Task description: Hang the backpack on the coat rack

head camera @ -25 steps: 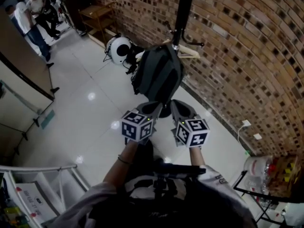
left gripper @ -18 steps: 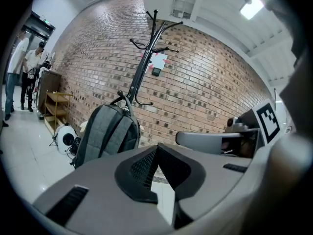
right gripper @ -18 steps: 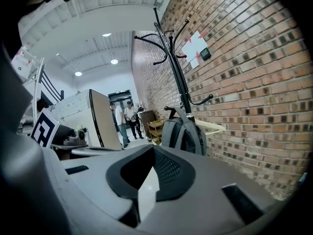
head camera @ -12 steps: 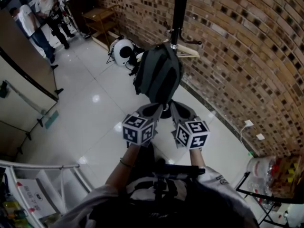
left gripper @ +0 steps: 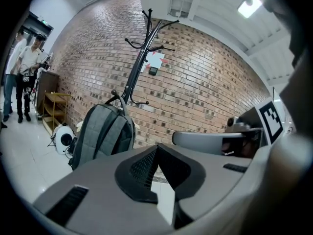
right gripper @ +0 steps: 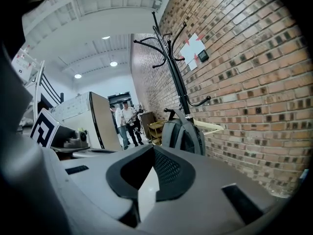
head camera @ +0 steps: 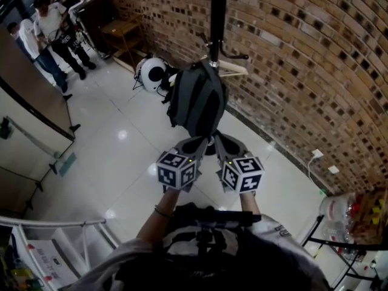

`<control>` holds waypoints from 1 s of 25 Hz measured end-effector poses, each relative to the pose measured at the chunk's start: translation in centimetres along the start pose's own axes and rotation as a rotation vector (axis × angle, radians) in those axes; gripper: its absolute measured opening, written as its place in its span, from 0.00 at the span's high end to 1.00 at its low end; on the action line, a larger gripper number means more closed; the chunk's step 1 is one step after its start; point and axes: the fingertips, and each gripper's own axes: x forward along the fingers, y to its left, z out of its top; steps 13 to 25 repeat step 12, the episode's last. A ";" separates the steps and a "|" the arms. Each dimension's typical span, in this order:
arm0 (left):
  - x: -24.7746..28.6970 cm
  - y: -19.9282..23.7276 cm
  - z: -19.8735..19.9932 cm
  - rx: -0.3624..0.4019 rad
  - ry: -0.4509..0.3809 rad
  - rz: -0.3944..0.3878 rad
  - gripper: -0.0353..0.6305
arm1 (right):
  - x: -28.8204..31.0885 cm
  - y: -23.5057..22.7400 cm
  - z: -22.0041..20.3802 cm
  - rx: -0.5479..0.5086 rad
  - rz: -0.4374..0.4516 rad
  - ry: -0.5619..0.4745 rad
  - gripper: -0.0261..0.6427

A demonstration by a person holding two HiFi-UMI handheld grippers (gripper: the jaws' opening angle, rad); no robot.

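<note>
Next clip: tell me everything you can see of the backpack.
The backpack is grey fabric with darker sides. It hangs upright by its top handle from a low hook of the black coat rack, close to the brick wall. Its bottom is hidden. The left gripper and right gripper, both shut and empty, stand apart from it.

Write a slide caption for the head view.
Backpack hangs on the coat rack; left gripper and right gripper, both shut, point at it.

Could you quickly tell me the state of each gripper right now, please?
Left gripper: shut, holding nothing.
Right gripper: shut, holding nothing.
</note>
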 end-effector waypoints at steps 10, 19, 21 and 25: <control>-1.3 1.2 0.0 -0.001 0.019 0.006 0.95 | 0.5 1.6 -0.7 0.027 -0.011 0.021 0.95; -1.7 1.7 0.1 -0.005 0.014 0.012 0.95 | 0.8 2.2 -1.1 0.026 -0.009 0.030 0.95; -1.7 1.7 0.1 -0.005 0.014 0.012 0.95 | 0.8 2.2 -1.1 0.026 -0.009 0.030 0.95; -1.7 1.7 0.1 -0.005 0.014 0.012 0.95 | 0.8 2.2 -1.1 0.026 -0.009 0.030 0.95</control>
